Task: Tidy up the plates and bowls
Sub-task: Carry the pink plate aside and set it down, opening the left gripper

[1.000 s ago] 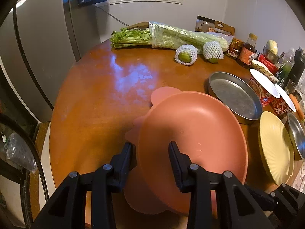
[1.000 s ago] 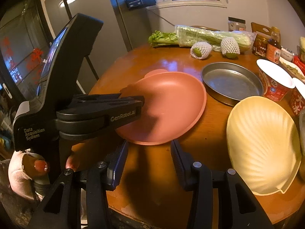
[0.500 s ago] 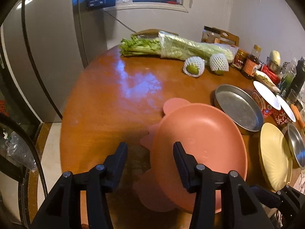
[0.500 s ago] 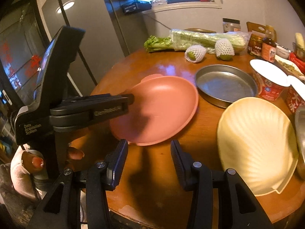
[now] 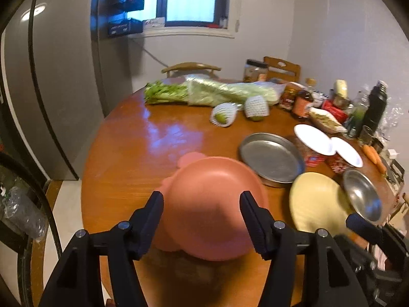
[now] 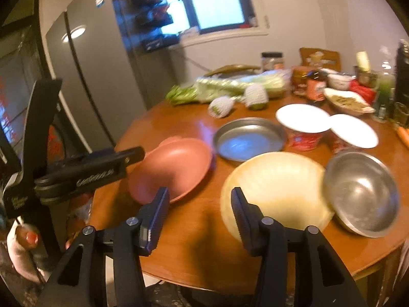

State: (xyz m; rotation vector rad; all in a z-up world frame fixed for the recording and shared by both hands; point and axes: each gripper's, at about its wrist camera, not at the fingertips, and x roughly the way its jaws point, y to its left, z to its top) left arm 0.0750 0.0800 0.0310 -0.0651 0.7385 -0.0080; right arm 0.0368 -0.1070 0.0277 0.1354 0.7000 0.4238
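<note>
A pink plate (image 5: 209, 204) (image 6: 173, 168) lies on the round wooden table (image 5: 133, 158), stacked on another pink plate whose lobed rim (image 5: 191, 157) shows behind it. My left gripper (image 5: 202, 202) is open and empty, raised above the pink plate's near edge. It shows from the side in the right wrist view (image 6: 133, 154). A cream shell-shaped plate (image 6: 276, 186) (image 5: 317, 204) lies to the right. My right gripper (image 6: 199, 199) is open and empty, between the pink and cream plates. A flat steel pan (image 6: 249, 138) (image 5: 272, 158) and a steel bowl (image 6: 360, 192) (image 5: 363, 197) lie beyond.
Two lidded noodle cups (image 6: 304, 125), wrapped celery (image 5: 209, 93), two netted fruits (image 5: 240, 110), jars, bottles and a carrot (image 5: 374, 156) crowd the back and right. A grey fridge (image 6: 97, 76) stands to the left. A chair back (image 5: 190, 67) is behind the table.
Both grippers have pulled back and risen from the table. The left jaws have opened wider and left the pink plate, which now lies flat. The steel bowl has come into the right view.
</note>
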